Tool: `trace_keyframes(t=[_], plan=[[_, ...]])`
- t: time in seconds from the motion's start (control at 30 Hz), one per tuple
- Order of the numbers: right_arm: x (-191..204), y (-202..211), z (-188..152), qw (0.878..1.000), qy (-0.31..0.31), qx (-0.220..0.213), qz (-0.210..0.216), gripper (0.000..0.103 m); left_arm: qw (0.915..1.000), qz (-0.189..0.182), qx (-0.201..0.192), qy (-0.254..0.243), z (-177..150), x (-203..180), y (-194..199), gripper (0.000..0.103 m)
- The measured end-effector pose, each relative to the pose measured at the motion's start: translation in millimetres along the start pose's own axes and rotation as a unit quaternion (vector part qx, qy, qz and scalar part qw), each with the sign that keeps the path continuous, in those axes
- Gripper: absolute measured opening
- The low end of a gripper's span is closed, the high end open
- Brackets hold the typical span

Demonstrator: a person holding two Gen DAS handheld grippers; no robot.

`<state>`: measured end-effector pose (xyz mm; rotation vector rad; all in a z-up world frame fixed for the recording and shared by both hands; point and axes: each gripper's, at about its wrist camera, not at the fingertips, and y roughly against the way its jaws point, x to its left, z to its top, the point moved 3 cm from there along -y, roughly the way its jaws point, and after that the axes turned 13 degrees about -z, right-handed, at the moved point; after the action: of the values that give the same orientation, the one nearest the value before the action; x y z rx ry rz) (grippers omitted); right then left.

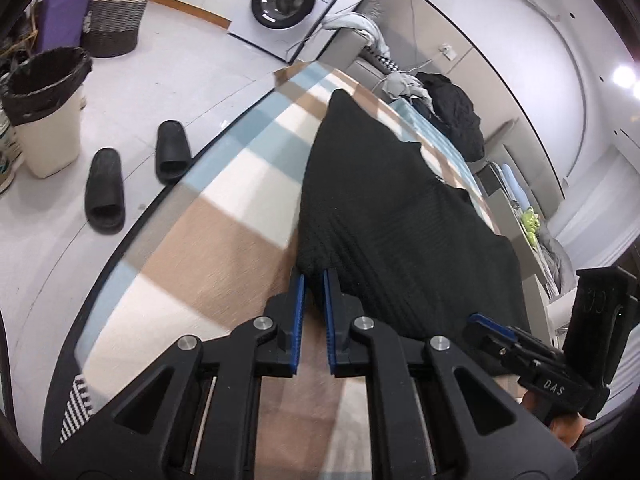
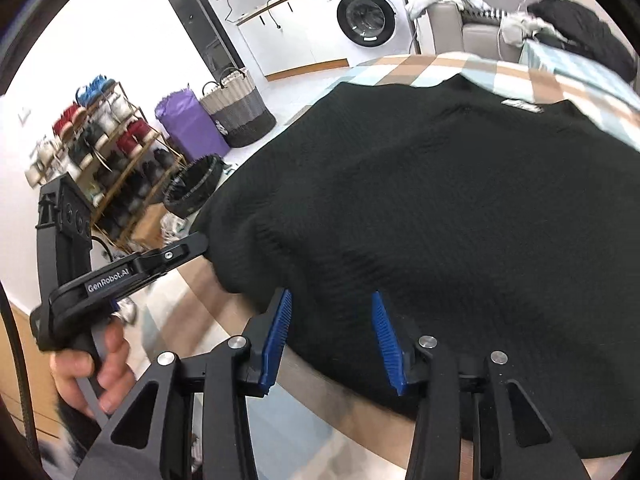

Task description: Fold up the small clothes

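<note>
Left gripper (image 1: 314, 280) jaws are pinched on the near corner of the sweater (image 1: 400, 208), its blue pads nearly together with knit between them. Right gripper (image 2: 331, 300) jaws stand spread over the sweater's near hem, the pads clear of it. This black ribbed knit lies spread on a checked cloth (image 1: 224, 216) in tan, white and pale blue, slightly rumpled, a white label (image 2: 522, 105) at its far neckline.
</note>
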<state>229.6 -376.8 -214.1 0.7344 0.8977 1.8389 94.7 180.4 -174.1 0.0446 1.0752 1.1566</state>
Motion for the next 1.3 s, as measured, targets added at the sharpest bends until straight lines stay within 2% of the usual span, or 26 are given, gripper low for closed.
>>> trace_keyframes(t=[0.1,0.27,0.43,0.53,0.67,0.8,0.9,0.97,1.1,1.2,1.3], plan=[[-9.9,-8.1,-5.7,0.999,0.000,0.016,-0.029,0.044,0.9993,0.033,-0.015,-0.001,-3.4,9.3,11.7,0.005],[-21.9,-9.2,-7.4,0.999,-0.002,0.012,-0.033,0.044,0.9986,0.032,-0.038,0.018,1.1,21.0,30.3,0.005],[-1.2,3.4,-5.5,1.000,0.013,-0.016,0.002,0.044,0.9995,0.005,-0.031,0.000,3.3,-1.5,25.1,0.006],[25.2,-2.0,-5.6,0.999,0.045,-0.018,0.025,0.044,0.9994,-0.013,-0.021,-0.025,2.8,-23.8,12.9,0.013],[26.7,-4.2,-9.0,0.999,0.047,-0.010,0.017,0.044,0.9965,-0.040,-0.010,-0.073,1.6,-60.6,-3.6,0.021],[-20.4,19.9,-18.4,0.999,0.002,-0.031,-0.045,0.044,0.9890,-0.035,0.020,-0.142,-7.7,-90.4,-27.2,0.023],[-69.8,41.5,-30.9,0.992,-0.050,-0.041,-0.108,0.044,0.9806,0.008,0.057,-0.187,-20.6,-95.6,-42.7,0.023],[-110.0,63.9,-45.7,0.982,-0.102,-0.048,-0.152,0.044,0.9780,0.020,0.070,-0.195,-27.0,-91.4,-44.0,0.023],[-170.8,106.6,-82.1,0.955,-0.195,-0.057,-0.218,0.045,0.9723,0.042,0.081,-0.215,-37.2,-82.3,-36.3,0.023],[-198.3,126.0,-105.1,0.940,-0.245,-0.056,-0.232,0.047,0.9706,0.049,0.080,-0.222,-39.5,-78.4,-30.1,0.023],[-213.7,130.6,-120.5,0.933,-0.292,-0.055,-0.202,0.053,0.9699,0.053,0.077,-0.225,-41.5,-76.9,-27.8,0.023]])
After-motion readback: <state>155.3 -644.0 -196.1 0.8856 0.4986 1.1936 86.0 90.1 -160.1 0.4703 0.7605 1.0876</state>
